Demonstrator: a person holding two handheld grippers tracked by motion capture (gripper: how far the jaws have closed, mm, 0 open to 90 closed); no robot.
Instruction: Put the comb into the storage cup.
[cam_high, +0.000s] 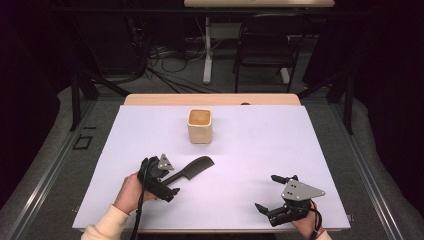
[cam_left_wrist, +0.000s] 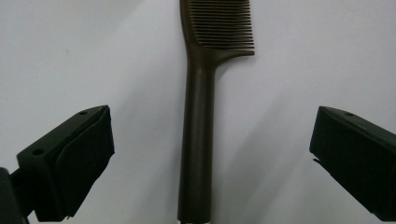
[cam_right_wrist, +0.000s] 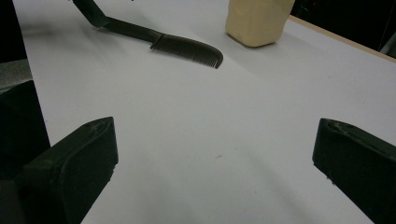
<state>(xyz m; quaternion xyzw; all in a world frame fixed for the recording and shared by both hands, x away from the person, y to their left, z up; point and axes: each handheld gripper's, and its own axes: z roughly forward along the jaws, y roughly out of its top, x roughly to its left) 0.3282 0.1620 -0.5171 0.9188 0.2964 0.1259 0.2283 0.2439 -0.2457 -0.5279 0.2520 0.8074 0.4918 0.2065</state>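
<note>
Between the spread jaws of the left gripper (cam_left_wrist: 205, 154) lies a dark comb (cam_left_wrist: 201, 116), its handle running straight away from the camera down the middle of the gap and clear of both pads; the handle's near end is cut off by the bottom of the left gripper view and the far end of the toothed head by the top. From the high view that gripper (cam_high: 161, 181) sits over the handle end of the comb (cam_high: 192, 168), so its hold cannot be judged from there, though the hand (cam_high: 131, 192) behind it is plain enough. Beyond the comb's head stands a cream square cup (cam_high: 200, 126) on the white sheet (cam_high: 250, 150); its inside is too dim to read, possibly empty. Well off to the side, the right gripper (cam_high: 274, 192) rests low over bare sheet with its jaws wide apart, and ahead of it the right gripper view shows the comb (cam_right_wrist: 187, 46) and the cup's base (cam_right_wrist: 258, 21), its top cropped.
</note>
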